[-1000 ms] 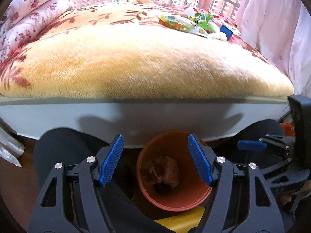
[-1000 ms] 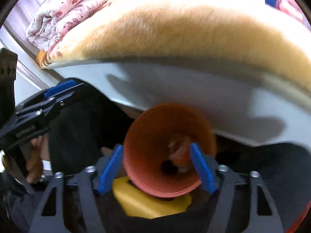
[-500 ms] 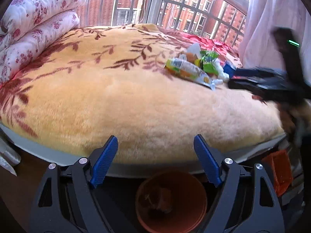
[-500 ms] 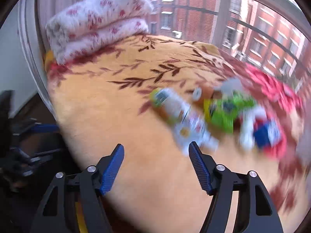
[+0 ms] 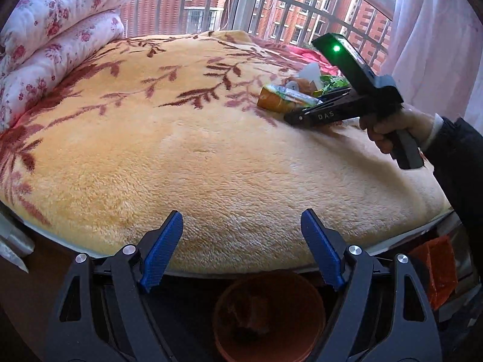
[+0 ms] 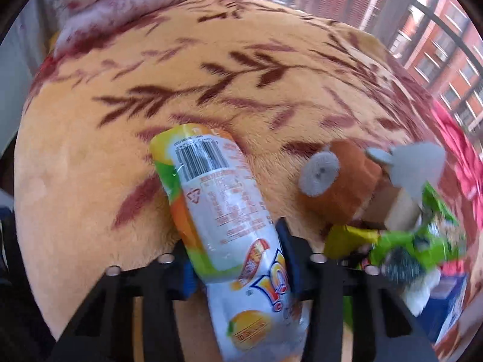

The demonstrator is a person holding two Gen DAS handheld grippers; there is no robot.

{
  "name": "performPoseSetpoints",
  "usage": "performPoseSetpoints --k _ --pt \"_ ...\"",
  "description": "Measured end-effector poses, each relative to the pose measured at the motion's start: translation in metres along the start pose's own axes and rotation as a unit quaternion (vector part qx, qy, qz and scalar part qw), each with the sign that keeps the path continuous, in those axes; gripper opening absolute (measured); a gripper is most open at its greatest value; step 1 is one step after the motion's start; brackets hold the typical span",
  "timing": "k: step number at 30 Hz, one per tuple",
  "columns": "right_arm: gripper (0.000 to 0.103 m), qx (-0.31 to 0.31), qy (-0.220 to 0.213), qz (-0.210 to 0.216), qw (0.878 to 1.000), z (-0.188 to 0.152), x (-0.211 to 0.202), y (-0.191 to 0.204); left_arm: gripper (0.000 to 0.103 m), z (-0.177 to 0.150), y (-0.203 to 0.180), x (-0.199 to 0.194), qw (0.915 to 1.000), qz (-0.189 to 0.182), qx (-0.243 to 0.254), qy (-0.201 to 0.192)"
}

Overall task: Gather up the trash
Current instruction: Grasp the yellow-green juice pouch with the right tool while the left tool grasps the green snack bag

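A white, orange and green drink pouch lies on the peach blanket, running lengthwise between the jaws of my right gripper. The jaws are closing and the blue pads touch the pouch's sides. Beside it lie a brown plush piece, a green wrapper and a blue packet. In the left wrist view the right gripper rests at the pouch, held by a hand. My left gripper hangs open and empty over the bed's near edge, above the orange bin.
A folded floral quilt is stacked at the bed's far left. A barred window and a pink curtain stand behind the bed. A red-orange object sits on the floor at the right, next to the bin.
My right gripper swung from above the bin up to the trash pile on the bed and closed around the drink pouch. My left gripper rose from the bin toward the bed edge and widened slightly.
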State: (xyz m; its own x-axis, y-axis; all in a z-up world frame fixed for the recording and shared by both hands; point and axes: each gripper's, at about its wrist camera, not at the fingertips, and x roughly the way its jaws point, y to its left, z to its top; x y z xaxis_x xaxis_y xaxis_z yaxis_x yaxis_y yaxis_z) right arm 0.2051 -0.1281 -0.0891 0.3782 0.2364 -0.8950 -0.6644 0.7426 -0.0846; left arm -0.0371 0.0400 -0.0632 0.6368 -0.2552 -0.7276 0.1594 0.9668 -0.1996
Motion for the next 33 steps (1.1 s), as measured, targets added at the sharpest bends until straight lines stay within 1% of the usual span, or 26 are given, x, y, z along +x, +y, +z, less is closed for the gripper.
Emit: performPoseSetpoints --k 2,5,8,9,10,12,14,17,19,21,23,25,27,29,30,33 --pt "0.035 0.031 -0.022 -0.009 0.999 -0.01 -0.013 -0.002 0.078 0.001 -0.001 0.001 1.0 -0.005 0.001 0.004" --pt "0.035 0.091 -0.098 0.019 0.991 -0.032 -0.058 -0.006 0.078 0.003 -0.004 0.004 0.9999 -0.013 0.0 0.01" --pt "0.035 0.15 -0.167 0.053 0.973 -0.071 -0.111 -0.008 0.078 0.009 -0.01 0.006 0.9998 -0.013 0.011 0.011" --pt "0.035 0.165 -0.179 0.052 0.969 -0.083 -0.121 -0.008 0.078 0.013 -0.014 0.007 0.9997 -0.016 0.018 0.011" --pt "0.035 0.192 -0.191 0.042 0.962 -0.105 -0.135 -0.008 0.078 0.019 -0.021 0.01 0.9992 -0.02 0.032 0.011" --pt "0.035 0.232 -0.202 0.018 0.951 -0.142 -0.154 -0.001 0.078 0.032 -0.033 0.017 0.9982 -0.021 0.055 0.005" --pt "0.035 0.258 -0.217 0.0 0.942 -0.175 -0.168 0.008 0.078 0.047 -0.048 0.026 0.9964 -0.025 0.081 0.002" --pt "0.035 0.306 -0.234 0.005 0.923 -0.214 -0.18 0.018 0.078 0.078 -0.075 0.047 0.9923 -0.053 0.111 0.001" --pt "0.035 0.332 -0.242 0.007 0.912 -0.236 -0.184 0.024 0.078 0.1 -0.095 0.065 0.9888 -0.066 0.134 0.008" --pt "0.035 0.35 -0.249 0.005 0.903 -0.251 -0.185 0.028 0.078 0.12 -0.114 0.081 0.9859 -0.072 0.151 0.007" --pt "0.035 0.364 -0.255 0.005 0.896 -0.262 -0.184 0.031 0.078 0.141 -0.136 0.104 0.9813 -0.08 0.174 0.019" --pt "0.035 0.374 -0.257 0.007 0.891 -0.268 -0.182 0.031 0.078 0.158 -0.155 0.126 0.9789 -0.087 0.182 0.033" --pt "0.035 0.382 -0.26 0.007 0.887 -0.276 -0.18 0.029 0.078 0.17 -0.166 0.144 0.9783 -0.093 0.18 0.044" --pt "0.036 0.385 -0.261 0.012 0.885 -0.279 -0.176 0.026 0.078 0.183 -0.178 0.168 0.9788 -0.079 0.18 0.059" --pt "0.036 0.389 -0.263 0.013 0.883 -0.282 -0.175 0.024 0.078 0.189 -0.184 0.183 0.9782 -0.065 0.185 0.067" --pt "0.036 0.399 -0.269 0.021 0.876 -0.286 -0.172 0.02 0.078 0.194 -0.193 0.214 0.9765 -0.021 0.202 0.072"
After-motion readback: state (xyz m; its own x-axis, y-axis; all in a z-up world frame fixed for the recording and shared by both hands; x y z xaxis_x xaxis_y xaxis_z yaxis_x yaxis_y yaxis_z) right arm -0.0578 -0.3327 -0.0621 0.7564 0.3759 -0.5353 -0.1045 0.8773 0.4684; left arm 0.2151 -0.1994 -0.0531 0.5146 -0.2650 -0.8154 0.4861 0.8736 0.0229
